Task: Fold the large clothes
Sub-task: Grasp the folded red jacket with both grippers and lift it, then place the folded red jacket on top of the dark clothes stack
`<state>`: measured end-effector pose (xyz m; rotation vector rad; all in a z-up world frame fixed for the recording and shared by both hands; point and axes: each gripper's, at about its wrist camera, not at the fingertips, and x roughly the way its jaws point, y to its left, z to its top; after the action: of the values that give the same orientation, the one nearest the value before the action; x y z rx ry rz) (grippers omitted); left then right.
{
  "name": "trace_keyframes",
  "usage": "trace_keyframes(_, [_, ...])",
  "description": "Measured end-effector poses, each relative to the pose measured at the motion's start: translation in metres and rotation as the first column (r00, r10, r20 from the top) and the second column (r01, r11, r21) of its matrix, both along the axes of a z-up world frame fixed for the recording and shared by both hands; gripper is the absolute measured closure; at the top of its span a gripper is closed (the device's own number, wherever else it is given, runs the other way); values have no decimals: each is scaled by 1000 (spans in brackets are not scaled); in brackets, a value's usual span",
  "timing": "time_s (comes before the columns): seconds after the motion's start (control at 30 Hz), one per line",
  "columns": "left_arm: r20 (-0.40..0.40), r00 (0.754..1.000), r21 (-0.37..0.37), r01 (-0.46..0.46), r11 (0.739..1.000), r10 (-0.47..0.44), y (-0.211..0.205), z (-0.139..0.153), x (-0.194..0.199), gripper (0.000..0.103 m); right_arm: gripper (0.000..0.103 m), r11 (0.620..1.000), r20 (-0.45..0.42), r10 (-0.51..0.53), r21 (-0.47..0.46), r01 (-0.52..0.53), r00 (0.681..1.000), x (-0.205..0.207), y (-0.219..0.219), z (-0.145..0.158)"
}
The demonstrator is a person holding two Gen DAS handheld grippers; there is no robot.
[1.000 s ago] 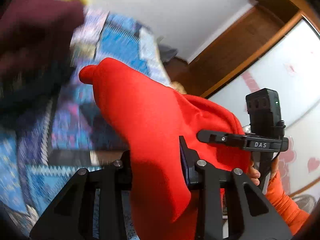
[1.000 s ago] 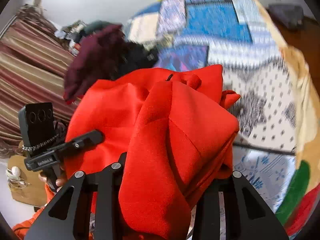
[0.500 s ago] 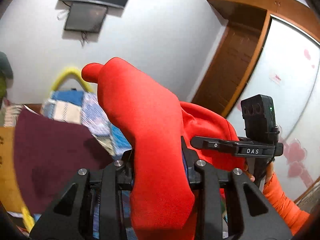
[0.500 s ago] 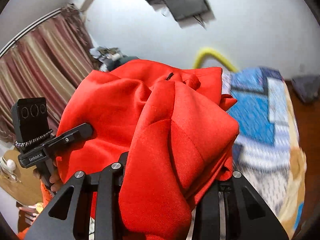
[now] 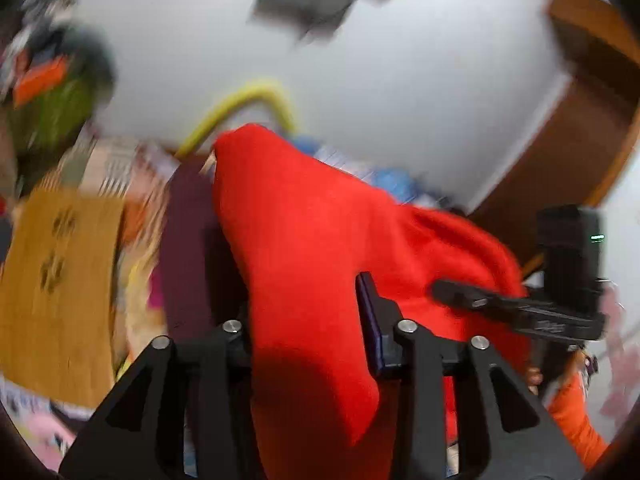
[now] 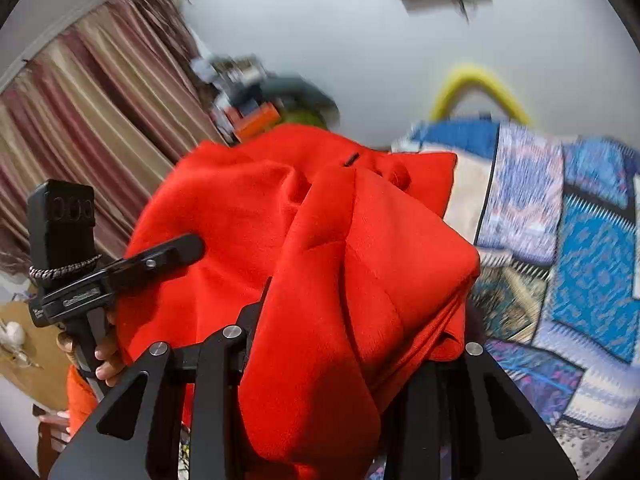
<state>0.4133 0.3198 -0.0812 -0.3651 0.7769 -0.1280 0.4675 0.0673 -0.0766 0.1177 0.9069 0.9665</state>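
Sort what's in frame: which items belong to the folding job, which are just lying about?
Job:
- red garment, bunched between both grippers
- left gripper, jaws just opened wider, cloth between them
- right gripper, closed on the cloth

Lying about:
- patchwork quilt
- maroon cloth
- striped curtain
- yellow hoop
- brown mat

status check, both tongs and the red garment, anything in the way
Left tongs just opening, red garment between them. Right tongs clamped on it. Garment bunched, lifted above patchwork bedspread. Nothing in the way.
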Motion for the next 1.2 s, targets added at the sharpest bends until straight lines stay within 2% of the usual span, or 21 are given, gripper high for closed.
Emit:
trace_keyframes(0.03, [-25, 1000, -13, -11, 1000, 11, 8, -15, 6, 59, 71, 1000, -17, 0, -16, 0, 1000, 6, 3, -10])
trace_keyframes(0.1, [-16, 1000, -65, -8, 998, 7, 23, -31, 1, 53, 67, 999, -42, -7, -38, 5, 999, 15, 9, -31])
trace_keyframes(0.17, [18, 1000, -96, -2, 995, 3, 30, -34, -3, 50, 63, 999, -54, -2, -39, 0, 999, 19, 9, -39])
trace_keyframes(0.2, [28, 1000, -86, -7, 996, 9, 30, -31, -5, 44, 60, 999, -51, 1, -41, -3, 999, 19, 10, -38])
trace_keyframes(0.3, [52, 997, 29, -57, 998, 55, 26, -20, -19, 35, 53, 995, -14, -6, -103, 5, 1000, 11, 2, -29])
trace_keyframes(0.47, [89, 992, 173, -109, 979, 95, 5, 3, -46, 35, 53, 986, 46, -69, -146, 75, 997, -12, -16, -2])
trace_keyframes(0.63, [159, 983, 227, -128, 965, 93, -18, 37, -87, 35, 53, 983, 135, -139, -100, 153, 981, -34, -44, 34])
trace_keyframes(0.73, [230, 969, 261, -146, 954, 86, -41, 68, -128, 35, 53, 985, 191, -156, -38, 166, 969, -63, -61, 65])
trace_keyframes(0.9, [374, 926, 294, -172, 940, 52, -89, 115, -205, 34, 53, 985, 295, -172, 56, 163, 940, -126, -86, 109])
trace_keyframes(1.0, [448, 893, 285, -177, 942, 33, -112, 133, -248, 34, 53, 983, 396, -179, 106, 148, 901, -179, -99, 134])
trace_keyframes(1.07, [505, 863, 289, -186, 939, 16, -130, 143, -280, 34, 53, 982, 463, -182, 127, 138, 867, -210, -104, 143])
trace_keyframes(1.2, [630, 777, 317, -256, 913, -1, -167, 145, -341, 34, 53, 976, 559, -205, 184, 120, 803, -270, -115, 152])
